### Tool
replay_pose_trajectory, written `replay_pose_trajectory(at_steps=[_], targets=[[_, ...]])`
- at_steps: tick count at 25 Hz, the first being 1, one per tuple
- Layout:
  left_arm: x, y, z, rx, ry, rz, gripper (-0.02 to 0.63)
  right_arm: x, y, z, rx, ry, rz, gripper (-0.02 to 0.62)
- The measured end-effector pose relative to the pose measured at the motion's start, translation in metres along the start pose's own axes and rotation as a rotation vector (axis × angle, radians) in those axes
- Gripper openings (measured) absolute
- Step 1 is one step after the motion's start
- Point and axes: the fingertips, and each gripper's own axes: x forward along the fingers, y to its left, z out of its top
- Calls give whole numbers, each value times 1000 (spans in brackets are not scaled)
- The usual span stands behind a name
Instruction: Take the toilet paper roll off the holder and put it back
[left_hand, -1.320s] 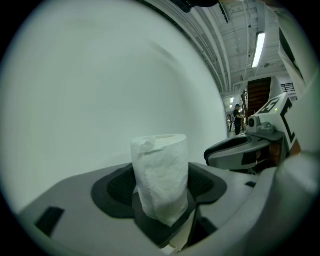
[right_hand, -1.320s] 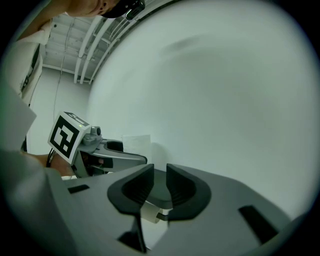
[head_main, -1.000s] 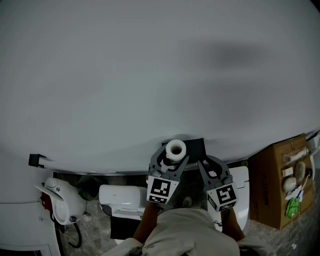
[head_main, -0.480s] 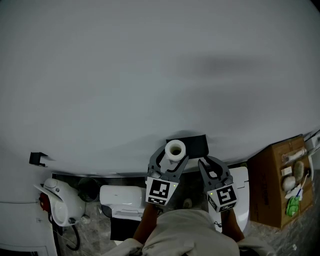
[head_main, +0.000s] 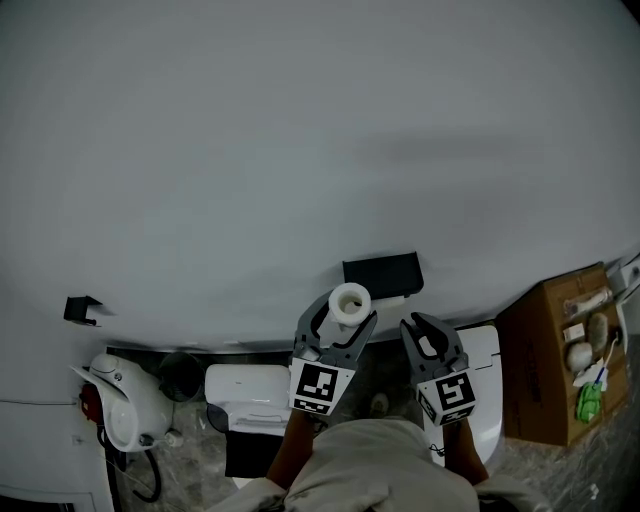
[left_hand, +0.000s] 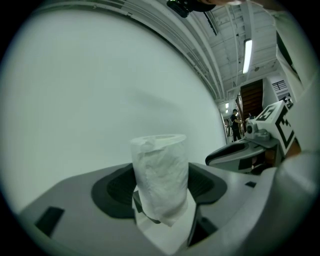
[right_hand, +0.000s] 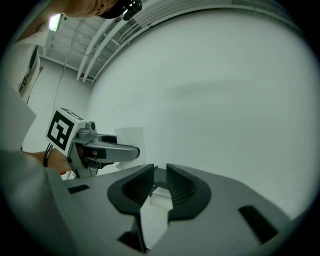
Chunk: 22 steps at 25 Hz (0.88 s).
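Below the wall holder (head_main: 380, 272), left gripper (head_main: 345, 314) pinches the toilet paper roll (head_main: 350, 298), off but not yet returned; right gripper (head_main: 428, 335) closed, empty.

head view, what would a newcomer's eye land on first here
The white toilet paper roll stands out first, gripped upright in the left gripper low in the frame, against a vast pale grey wall. Just above and to its right, the black rectangular holder sits on that wall with no roll on it. The right gripper hangs beside the left one, holding nothing.
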Motion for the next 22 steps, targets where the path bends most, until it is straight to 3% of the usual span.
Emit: replay_pose_trajectory(at_steps=[22], targets=[[-89, -27, -14, 9, -17, -63, 313, -50, 64, -17, 6, 7, -68, 74]])
